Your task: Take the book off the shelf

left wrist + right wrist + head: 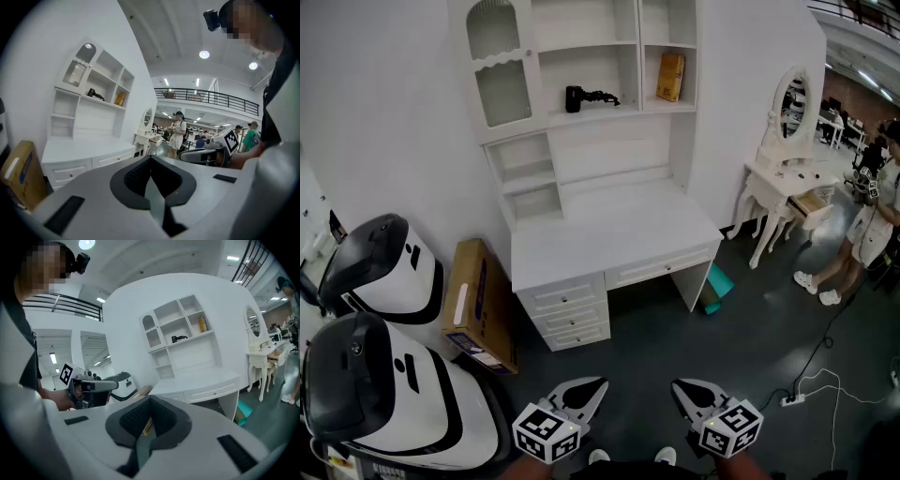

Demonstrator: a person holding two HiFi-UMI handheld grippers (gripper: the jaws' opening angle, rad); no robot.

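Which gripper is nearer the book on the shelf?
Right, slightly. Right gripper is low in front of the desk, almost in line with the book; left gripper sits level with it but further left. Both are far off.

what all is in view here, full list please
desk with shelf unit: one, white, against the wall
book: one, yellow-brown, upper right shelf compartment
black object: one, middle shelf
cardboard box: one, brown, left of desk
machines: two, white and black, far left
dressing table: one, white, oval mirror, at right
person: one, standing far right
power strip: one, white, floor
left hand-held gripper: one, shut, empty
right hand-held gripper: one, shut, empty
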